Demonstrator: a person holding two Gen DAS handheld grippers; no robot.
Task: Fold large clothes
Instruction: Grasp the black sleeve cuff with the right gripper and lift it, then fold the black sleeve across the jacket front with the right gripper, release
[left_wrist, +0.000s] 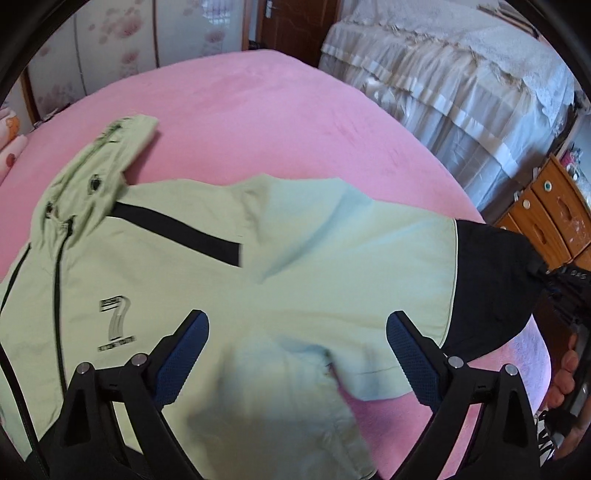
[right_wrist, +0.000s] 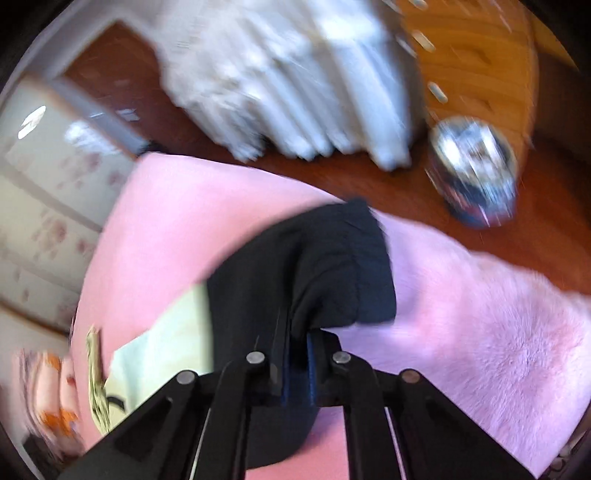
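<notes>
The right tongs (right_wrist: 295, 343) pinch the black cuff (right_wrist: 332, 266) thinly and the left tongs (left_wrist: 297, 354) hang wide open and empty over the jacket (left_wrist: 184, 280), so the cuff may slip out.

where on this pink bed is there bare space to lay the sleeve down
The pink blanket is bare beyond the jacket, between its hood and the far edge, and beside the black cuff held in the right gripper. Under the open left gripper the jacket covers nearly everything.
</notes>
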